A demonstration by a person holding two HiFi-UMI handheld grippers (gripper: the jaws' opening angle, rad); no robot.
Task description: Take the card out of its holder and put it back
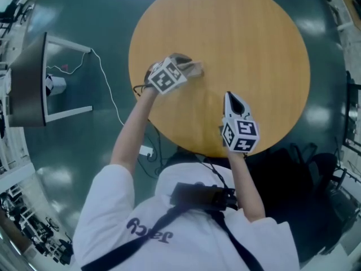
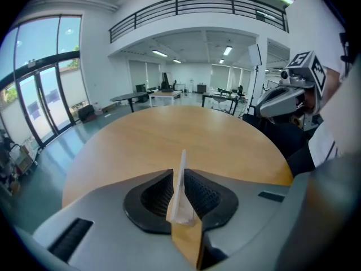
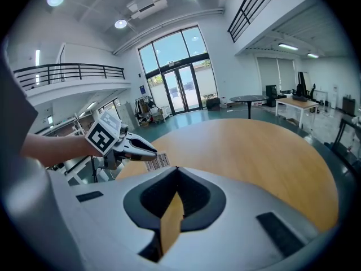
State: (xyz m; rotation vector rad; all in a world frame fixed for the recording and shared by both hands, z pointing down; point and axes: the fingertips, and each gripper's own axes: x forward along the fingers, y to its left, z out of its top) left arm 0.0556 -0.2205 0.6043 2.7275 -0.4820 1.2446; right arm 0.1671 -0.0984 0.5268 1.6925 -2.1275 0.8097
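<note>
The thin pale card with a barcode strip is clamped in the left gripper, sticking out past the jaw tips above the near edge of the round wooden worktop. This is in the left half of the right gripper view. In the left gripper view the card shows edge-on, standing upright at the lower centre of the frame. The two dark ribbed pads of the left gripper are closed against its sides. Its lower part looks like clear plastic, and I cannot tell whether that is the holder or the card alone. In the head view the card is a greyish, translucent patch over the left part of the worktop, just right of the left gripper and its marker cube.

The right gripper hovers over the lower edge of the worktop, below and to the right of the card and well apart from it. Its jaws are pressed together with nothing between them. From the left gripper view it appears at the right, beyond the far rim of the worktop.

Around the worktop is a dark teal floor. At the left of the head view stands a dark panel on a white frame, with a white cable trailing from it.
</note>
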